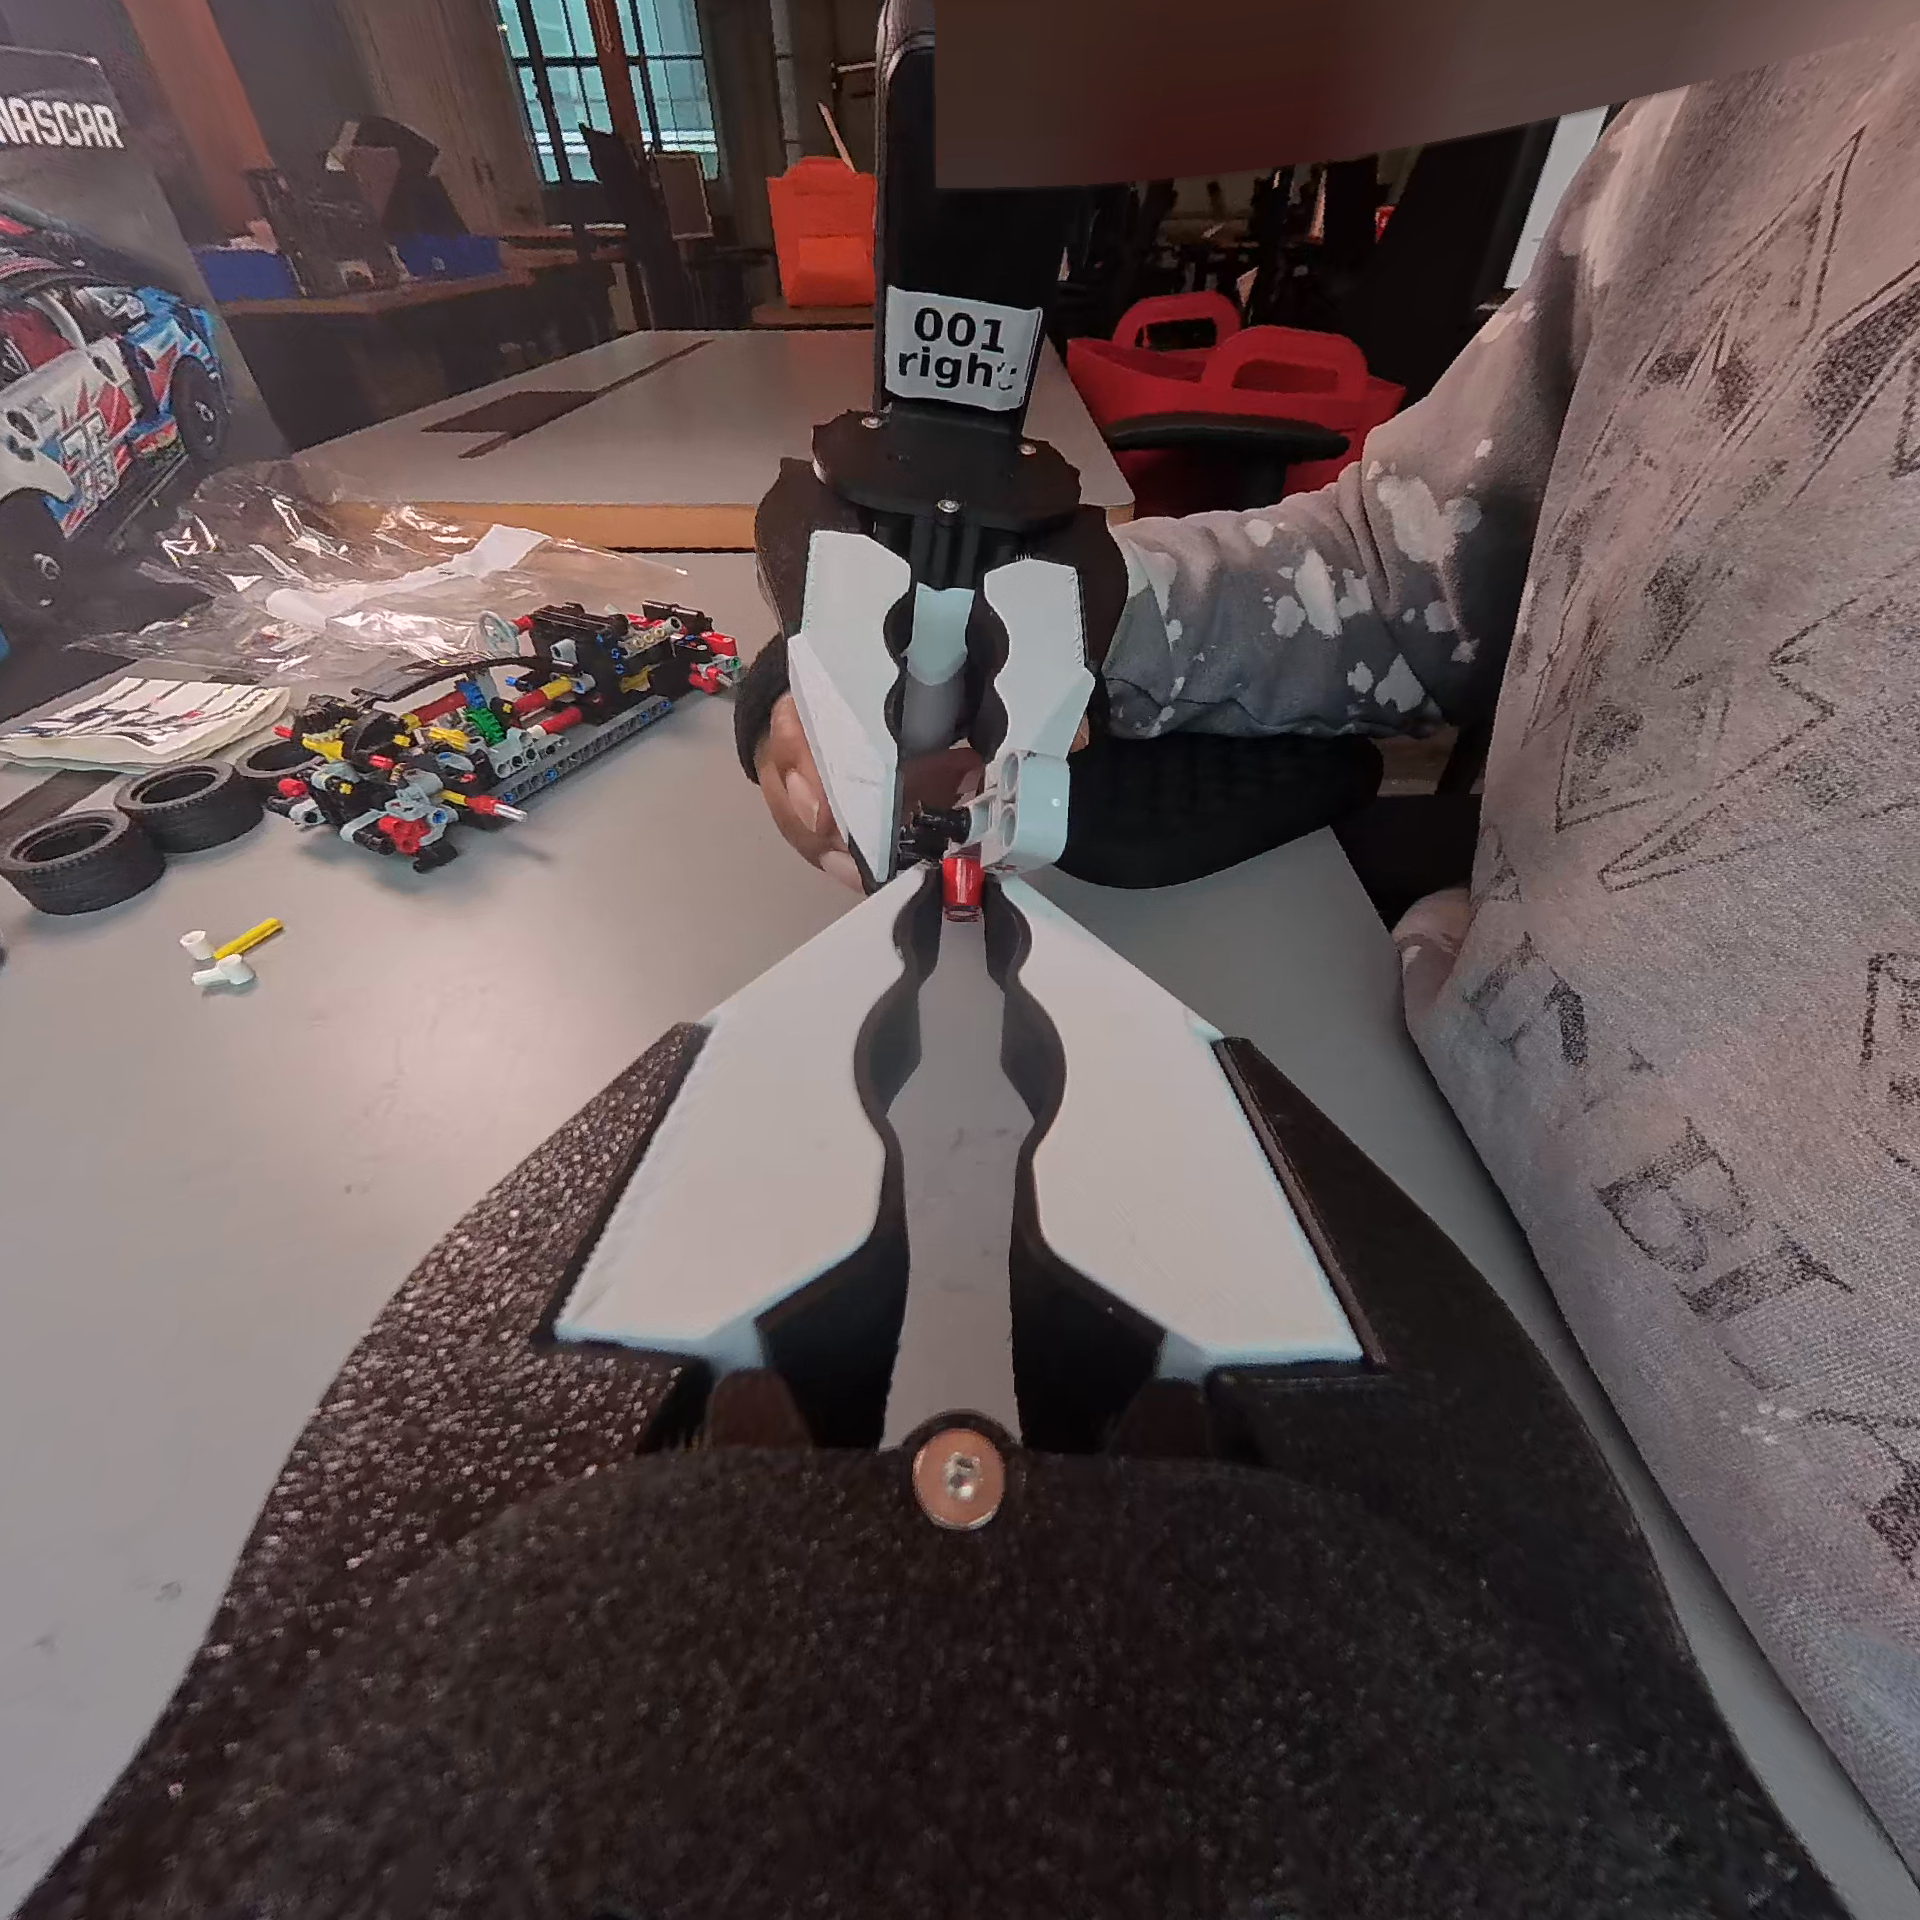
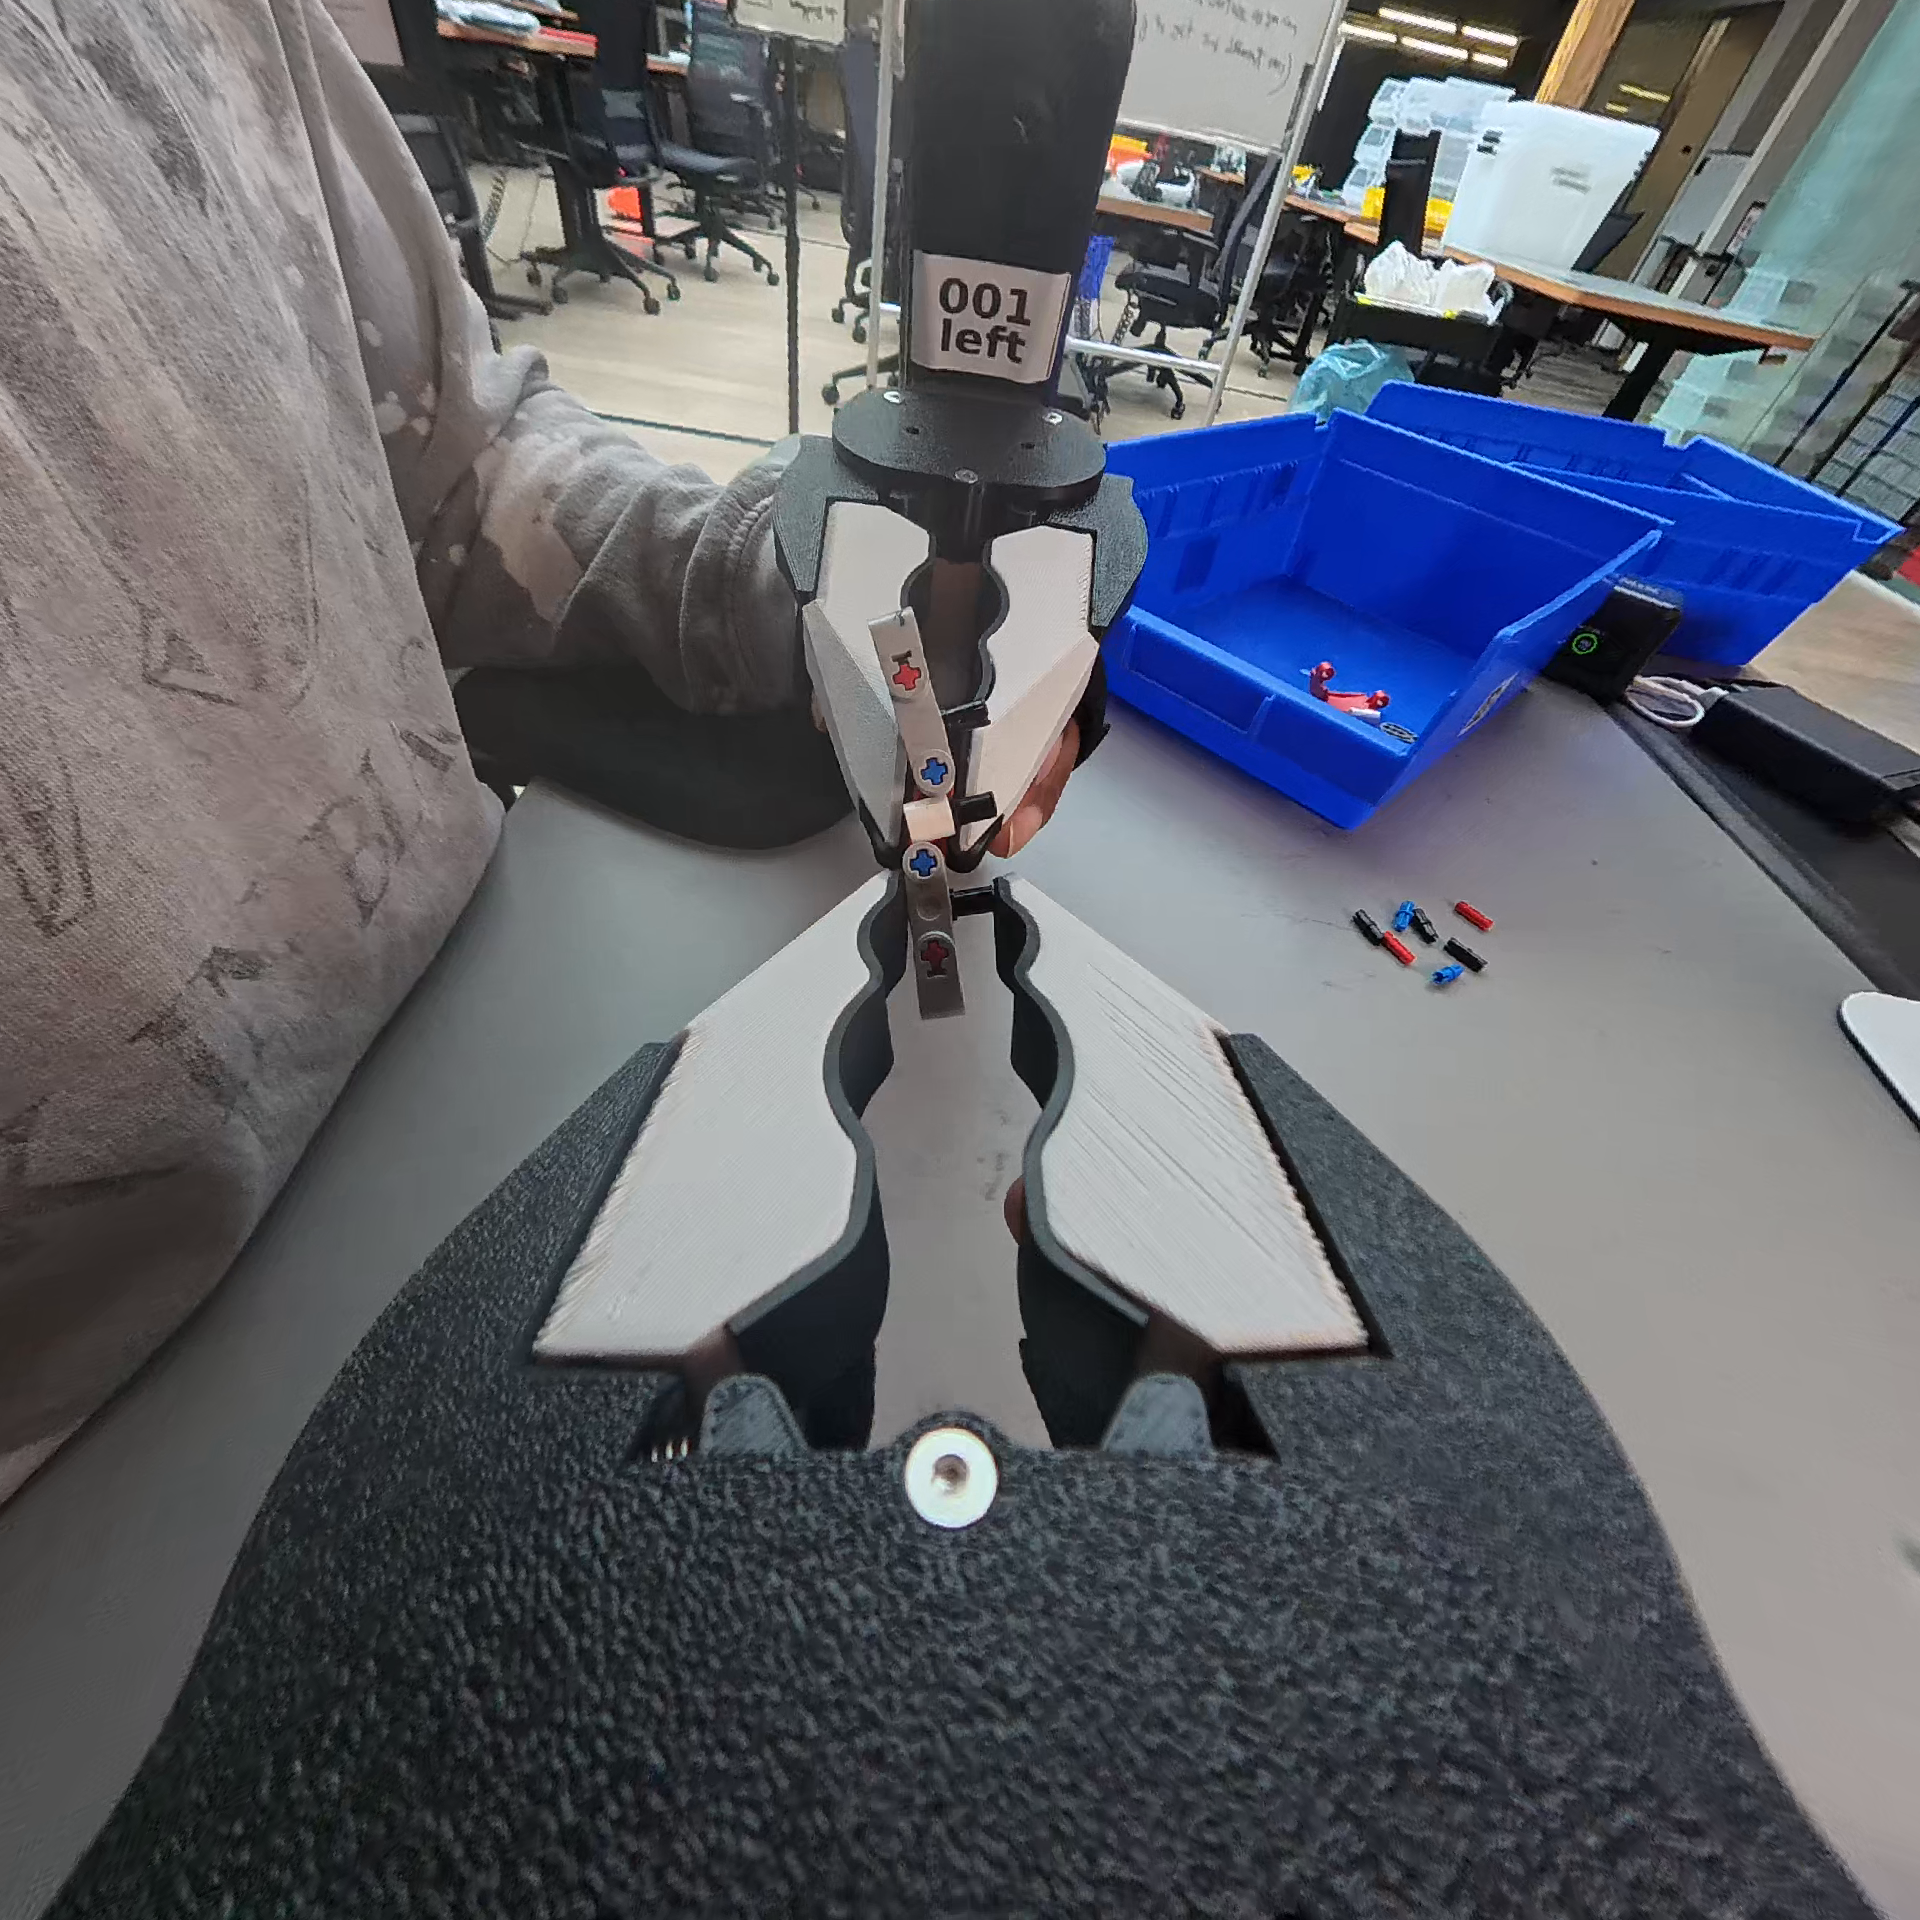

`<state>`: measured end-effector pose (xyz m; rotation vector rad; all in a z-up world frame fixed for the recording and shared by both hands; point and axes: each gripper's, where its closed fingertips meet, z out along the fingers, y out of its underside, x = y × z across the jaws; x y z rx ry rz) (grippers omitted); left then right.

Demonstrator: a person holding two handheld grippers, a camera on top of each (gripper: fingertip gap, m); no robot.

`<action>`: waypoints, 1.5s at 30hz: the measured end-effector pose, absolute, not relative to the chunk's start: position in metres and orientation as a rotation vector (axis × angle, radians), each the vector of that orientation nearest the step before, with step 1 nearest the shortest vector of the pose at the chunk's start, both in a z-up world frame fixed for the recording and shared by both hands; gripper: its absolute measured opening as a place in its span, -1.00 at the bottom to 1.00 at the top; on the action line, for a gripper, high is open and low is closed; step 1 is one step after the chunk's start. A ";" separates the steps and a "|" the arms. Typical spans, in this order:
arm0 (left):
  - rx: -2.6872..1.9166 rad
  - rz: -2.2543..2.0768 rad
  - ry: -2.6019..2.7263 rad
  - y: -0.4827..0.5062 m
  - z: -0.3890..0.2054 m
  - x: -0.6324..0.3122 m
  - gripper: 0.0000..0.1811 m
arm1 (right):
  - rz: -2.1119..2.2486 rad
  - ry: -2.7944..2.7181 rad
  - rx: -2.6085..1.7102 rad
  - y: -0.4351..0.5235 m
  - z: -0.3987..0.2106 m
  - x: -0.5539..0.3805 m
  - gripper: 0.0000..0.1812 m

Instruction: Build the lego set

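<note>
Both grippers tip to tip above the table: left gripper nipped shut on a red peg, right gripper pinching the grey beam, long axis running near-to-far, peg square to it.

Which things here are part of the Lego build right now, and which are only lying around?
In use:
left gripper
right gripper
grey beam
red piece
chassis
loose pins

Lying about:
tyres
plastic bags
box
blue bins
charger
</note>
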<state>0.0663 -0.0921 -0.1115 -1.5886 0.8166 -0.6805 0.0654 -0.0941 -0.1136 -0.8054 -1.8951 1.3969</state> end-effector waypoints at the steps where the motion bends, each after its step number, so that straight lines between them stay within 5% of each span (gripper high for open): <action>1: -1.586 -0.675 0.819 -0.092 -0.110 0.066 -0.94 | 1.416 -1.883 -0.808 -0.094 -0.111 0.065 -0.85; 13: -1.658 -0.523 0.925 -0.095 -0.120 0.053 -0.94 | 1.535 -1.868 -0.860 -0.094 -0.110 0.064 -0.86; 16: -1.724 -0.496 0.826 -0.093 -0.132 0.015 -0.93 | 1.627 -1.604 -0.870 -0.051 -0.058 0.079 -0.87; 23: -1.649 -0.710 0.642 -0.080 -0.108 0.024 -0.94 | 0.953 -2.136 -0.978 -0.058 -0.184 0.062 -0.81; 27: -1.683 -0.756 0.623 -0.079 -0.116 0.030 -0.94 | 0.833 -2.222 -1.028 -0.054 -0.208 0.066 -0.75; 35: -1.717 -0.785 0.718 -0.083 -0.126 0.052 -0.93 | 1.402 -1.835 -0.972 -0.068 -0.110 0.059 -0.70; 41: -1.750 -0.778 0.824 -0.090 -0.137 0.073 -0.93 | 1.444 -1.919 -0.912 -0.101 -0.120 0.055 -0.68; 45: -1.753 -0.760 0.852 -0.094 -0.139 0.076 -0.94 | 1.502 -1.930 -0.897 -0.103 -0.118 0.059 -0.84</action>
